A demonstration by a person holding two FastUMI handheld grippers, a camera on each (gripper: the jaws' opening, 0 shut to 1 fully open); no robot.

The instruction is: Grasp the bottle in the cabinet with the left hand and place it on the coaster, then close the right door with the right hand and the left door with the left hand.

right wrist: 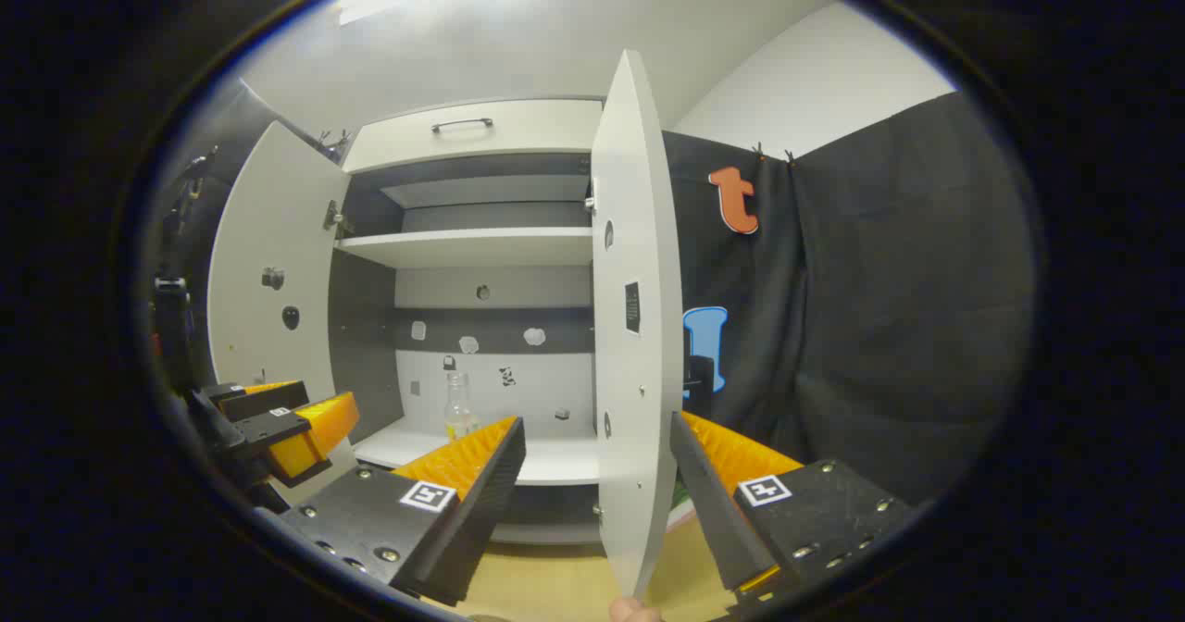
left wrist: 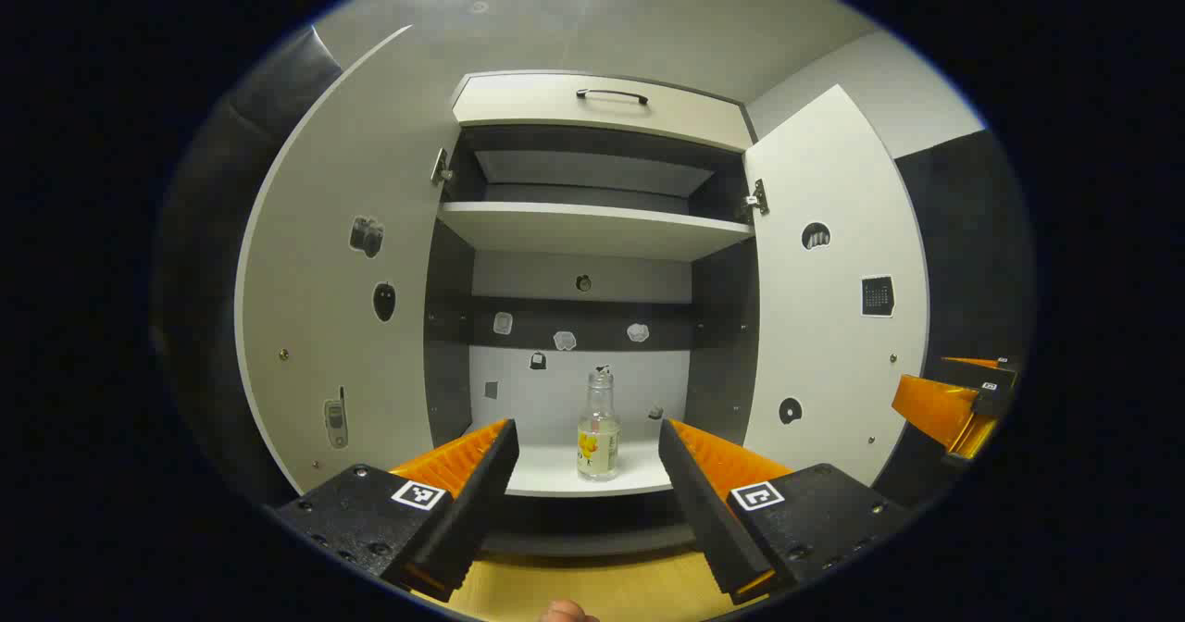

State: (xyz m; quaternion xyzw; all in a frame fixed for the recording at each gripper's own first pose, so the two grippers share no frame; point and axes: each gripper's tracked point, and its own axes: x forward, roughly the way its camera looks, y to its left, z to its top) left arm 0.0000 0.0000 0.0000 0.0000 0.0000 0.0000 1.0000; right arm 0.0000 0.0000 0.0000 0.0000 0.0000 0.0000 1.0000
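My left gripper (left wrist: pixel 588 474), spread wide, frames the bottle (left wrist: pixel 599 428) at lower centre; rushing could topple it. My right gripper (right wrist: pixel 597 474), also spread, straddles the right door (right wrist: pixel 634 326).

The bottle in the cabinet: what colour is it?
Clear glass bottle with a yellow-patterned label; clearest in the left gripper view.

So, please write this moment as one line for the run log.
stage: before grasp | bottle: upright on lower cabinet shelf | left gripper: open, facing bottle | right gripper: open, astride right door edge | left door: open
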